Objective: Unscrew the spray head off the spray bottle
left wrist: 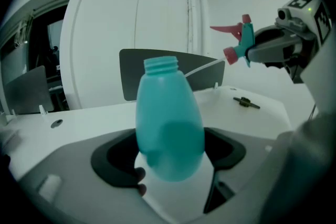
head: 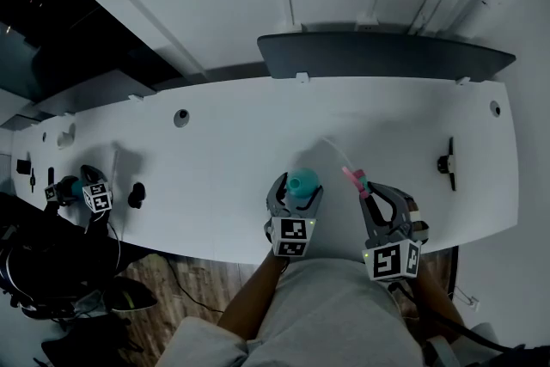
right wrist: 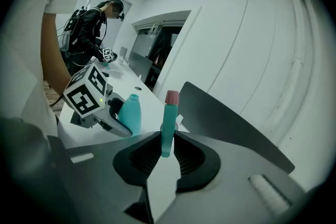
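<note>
The teal spray bottle (head: 302,181) stands between the jaws of my left gripper (head: 297,188), which is shut on its body near the table's front edge. In the left gripper view the bottle (left wrist: 169,123) is upright and its threaded neck (left wrist: 161,64) is bare. The spray head (head: 355,179), teal with a pink trigger, is off the bottle; my right gripper (head: 371,192) is shut on it just to the right. Its thin dip tube (head: 333,146) trails up and left. The right gripper view shows the head (right wrist: 168,128) pinched between the jaws, pink nozzle up.
The white table (head: 258,142) has a dark panel (head: 387,56) along its back edge. On it lie a black tool (head: 445,163) at right, a small black object (head: 136,195) and another marker-cube gripper (head: 90,195) at left. Another person (right wrist: 97,23) stands at the table's far end.
</note>
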Demonstrator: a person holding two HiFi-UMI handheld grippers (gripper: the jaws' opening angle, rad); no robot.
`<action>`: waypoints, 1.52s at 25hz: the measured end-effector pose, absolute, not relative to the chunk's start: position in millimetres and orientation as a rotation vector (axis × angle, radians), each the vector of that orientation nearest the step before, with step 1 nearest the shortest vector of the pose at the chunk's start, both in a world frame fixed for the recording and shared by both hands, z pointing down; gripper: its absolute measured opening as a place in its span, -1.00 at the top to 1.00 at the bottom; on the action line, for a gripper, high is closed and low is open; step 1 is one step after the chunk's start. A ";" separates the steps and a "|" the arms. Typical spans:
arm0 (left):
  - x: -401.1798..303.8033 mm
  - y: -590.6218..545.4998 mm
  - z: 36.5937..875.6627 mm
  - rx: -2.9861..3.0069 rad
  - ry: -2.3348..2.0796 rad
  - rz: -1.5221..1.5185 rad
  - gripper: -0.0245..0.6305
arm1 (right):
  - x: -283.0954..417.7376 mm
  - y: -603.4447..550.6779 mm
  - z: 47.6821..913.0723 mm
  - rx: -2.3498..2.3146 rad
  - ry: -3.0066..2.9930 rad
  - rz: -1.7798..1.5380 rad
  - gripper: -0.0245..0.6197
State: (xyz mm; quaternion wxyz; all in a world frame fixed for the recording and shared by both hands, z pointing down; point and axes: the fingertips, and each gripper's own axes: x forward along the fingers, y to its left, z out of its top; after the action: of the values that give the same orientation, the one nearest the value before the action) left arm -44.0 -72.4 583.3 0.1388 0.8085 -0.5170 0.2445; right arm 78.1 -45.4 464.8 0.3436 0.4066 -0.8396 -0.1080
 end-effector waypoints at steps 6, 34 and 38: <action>-38.4 -68.9 590.2 2.353 -1.479 0.725 -0.23 | 83.7 -51.1 509.5 1.124 -2.133 -0.191 0.70; -32.8 -32.0 497.9 2.448 -1.599 0.487 -0.23 | 104.0 -14.2 463.0 1.653 -2.310 0.229 0.69; -12.3 -4.6 486.3 2.416 -1.676 0.443 -0.23 | 123.3 7.9 448.5 1.642 -2.359 0.181 0.69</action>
State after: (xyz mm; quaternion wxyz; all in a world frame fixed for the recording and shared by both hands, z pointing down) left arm -12.3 -4.6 486.3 0.0840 0.8096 -0.5617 0.1485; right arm 123.3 7.9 448.5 0.1305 0.5653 -0.8121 0.0625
